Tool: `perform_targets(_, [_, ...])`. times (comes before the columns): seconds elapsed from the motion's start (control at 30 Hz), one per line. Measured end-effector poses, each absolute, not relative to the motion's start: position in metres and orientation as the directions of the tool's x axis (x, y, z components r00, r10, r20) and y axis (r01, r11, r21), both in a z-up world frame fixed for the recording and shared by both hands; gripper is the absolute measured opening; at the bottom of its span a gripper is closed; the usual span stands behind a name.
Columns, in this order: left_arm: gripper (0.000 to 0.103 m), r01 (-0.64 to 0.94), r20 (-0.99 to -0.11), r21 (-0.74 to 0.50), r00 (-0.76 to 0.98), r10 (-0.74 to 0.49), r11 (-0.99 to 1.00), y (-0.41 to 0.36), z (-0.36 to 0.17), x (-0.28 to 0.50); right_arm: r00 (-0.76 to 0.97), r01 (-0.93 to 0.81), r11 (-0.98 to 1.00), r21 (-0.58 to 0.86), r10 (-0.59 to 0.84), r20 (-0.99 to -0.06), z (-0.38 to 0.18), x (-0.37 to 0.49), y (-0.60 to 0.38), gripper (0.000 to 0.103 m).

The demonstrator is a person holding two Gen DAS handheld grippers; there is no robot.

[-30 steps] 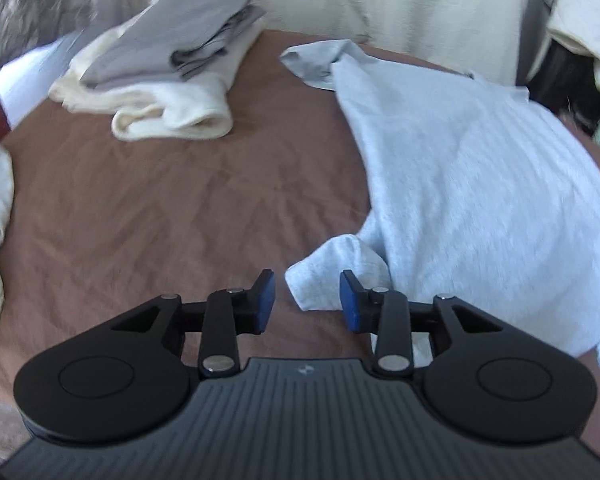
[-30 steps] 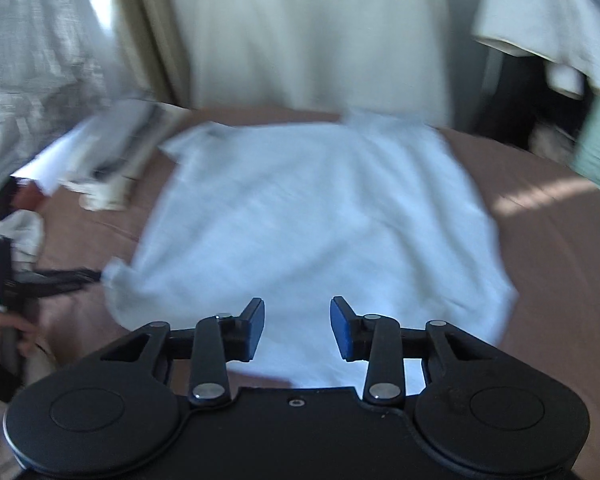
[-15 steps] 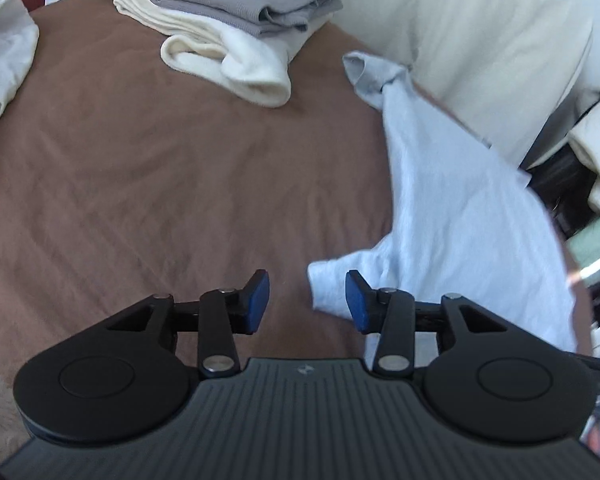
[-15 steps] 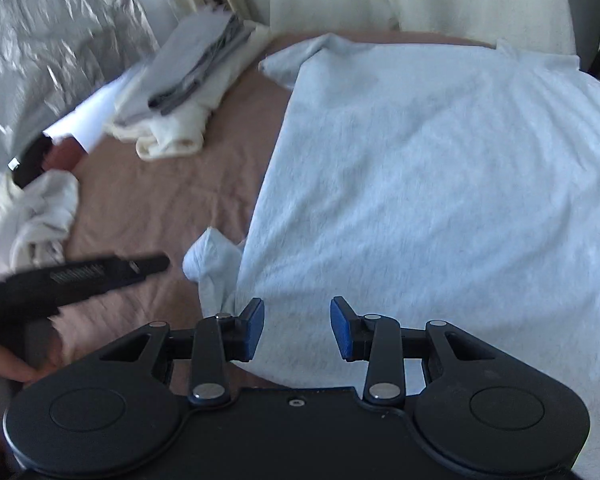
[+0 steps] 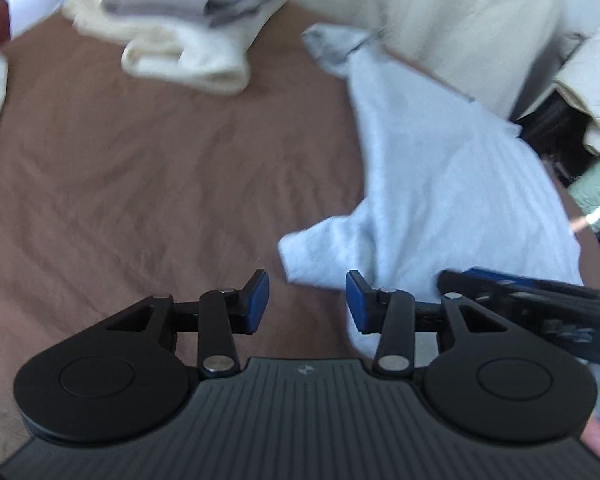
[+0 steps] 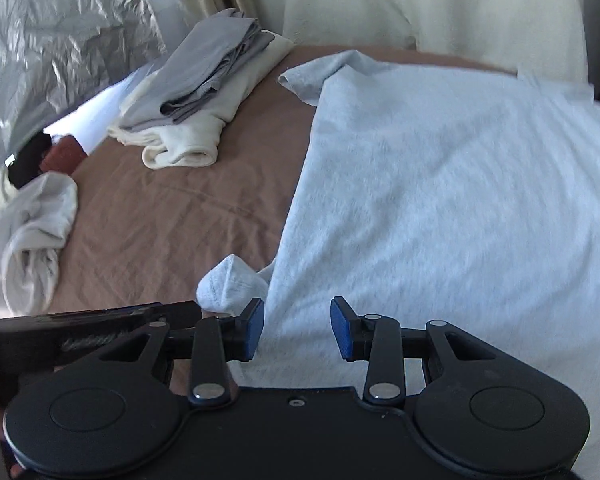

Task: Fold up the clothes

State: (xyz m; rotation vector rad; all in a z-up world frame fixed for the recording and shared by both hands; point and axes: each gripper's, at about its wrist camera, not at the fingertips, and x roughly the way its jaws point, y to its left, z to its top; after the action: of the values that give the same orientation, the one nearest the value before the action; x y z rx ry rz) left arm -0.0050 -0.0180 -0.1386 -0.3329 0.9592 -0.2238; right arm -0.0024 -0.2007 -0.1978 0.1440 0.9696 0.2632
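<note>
A pale blue T-shirt (image 5: 440, 184) (image 6: 452, 200) lies spread flat on the brown bedspread (image 5: 140, 168). Its near sleeve (image 5: 320, 248) (image 6: 230, 280) is bunched at the shirt's left edge. My left gripper (image 5: 307, 296) hovers just before that sleeve, its jaws opening with nothing between them. My right gripper (image 6: 297, 328) hangs over the shirt's lower left part, its blue pads apart and pressing on nothing. The right gripper also shows in the left wrist view (image 5: 540, 300), and the left one at the lower left of the right wrist view (image 6: 100, 324).
A folded stack, grey clothes (image 6: 204, 68) on a cream garment (image 6: 188, 140), sits at the far left of the bed. A crumpled white garment (image 6: 32, 232) lies at the left edge. Cream pillows (image 6: 420, 4) stand behind the shirt. Silver foil (image 6: 60, 40) covers the left wall.
My right gripper swung left and down over the shirt's near-left part, close to the left gripper. The left gripper's pads have spread a little wider and it shifted slightly by the sleeve.
</note>
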Motion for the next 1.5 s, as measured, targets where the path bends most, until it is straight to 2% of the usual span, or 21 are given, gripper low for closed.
perform_targets(0.2, [0.049, 0.049, -0.724, -0.468, 0.551, -0.415, 0.882, -0.015, -0.123, -0.011, 0.55, -0.193, 0.951, 0.243, 0.31, -0.775, -0.2, -0.017, -0.201, 0.042])
perform_targets(0.37, [0.049, 0.094, -0.691, -0.457, 0.588, -0.419, 0.885, -0.013, -0.102, -0.019, 0.551, -0.31, 0.91, 0.275, 0.408, -0.728, -0.186, -0.028, -0.192, 0.046])
perform_targets(0.53, [0.05, 0.03, -0.681, -0.48, 0.617, -0.394, 0.877, -0.001, -0.085, 0.005, 0.506, -0.453, 0.846, 0.279, 0.503, -0.701, -0.19, -0.029, -0.184, 0.047])
perform_targets(0.57, [0.053, 0.013, -0.676, -0.485, 0.628, -0.384, 0.875, -0.001, -0.081, 0.012, 0.51, -0.477, 0.838, 0.265, 0.51, -0.693, -0.191, -0.031, -0.184, 0.047])
perform_targets(0.63, [0.07, -0.014, -0.691, -0.448, 0.639, -0.336, 0.894, -0.01, -0.078, 0.026, 0.512, -0.492, 0.83, 0.263, 0.52, -0.683, -0.193, -0.026, -0.186, 0.047])
perform_targets(0.77, [0.07, 0.053, -0.755, -0.416, 0.536, -0.377, 0.908, -0.038, -0.087, 0.074, 0.491, -0.498, 0.813, 0.303, 0.552, -0.675, -0.197, -0.009, -0.187, 0.047])
perform_targets(0.97, [0.07, 0.197, -0.763, -0.393, 0.476, -0.438, 0.898, -0.063, -0.118, 0.085, 0.494, -0.523, 0.824, 0.215, 0.5, -0.711, -0.207, 0.003, -0.172, 0.047])
perform_targets(1.13, [0.068, 0.147, -0.762, -0.498, 0.396, -0.512, 0.855, -0.037, -0.163, 0.092, 0.501, -0.535, 0.832, 0.148, 0.453, -0.738, -0.218, 0.006, -0.165, 0.048])
perform_targets(1.17, [0.068, 0.128, -0.765, -0.512, 0.382, -0.519, 0.849, -0.03, -0.169, 0.097, 0.49, -0.539, 0.829, 0.149, 0.452, -0.745, -0.221, 0.007, -0.164, 0.051])
perform_targets(1.27, [0.068, 0.101, -0.745, -0.545, 0.397, -0.536, 0.832, -0.015, -0.172, 0.113, 0.443, -0.558, 0.814, 0.162, 0.457, -0.771, -0.23, 0.013, -0.158, 0.052])
perform_targets(1.4, [0.068, 0.069, -0.748, -0.528, 0.435, -0.501, 0.847, -0.003, -0.171, 0.122, 0.438, -0.591, 0.802, 0.079, 0.402, -0.804, -0.243, 0.015, -0.146, 0.056])
perform_targets(1.5, [0.068, 0.039, -0.727, -0.57, 0.44, -0.526, 0.821, 0.01, -0.172, 0.121, 0.433, -0.625, 0.78, 0.022, 0.37, -0.822, -0.254, 0.015, -0.138, 0.056])
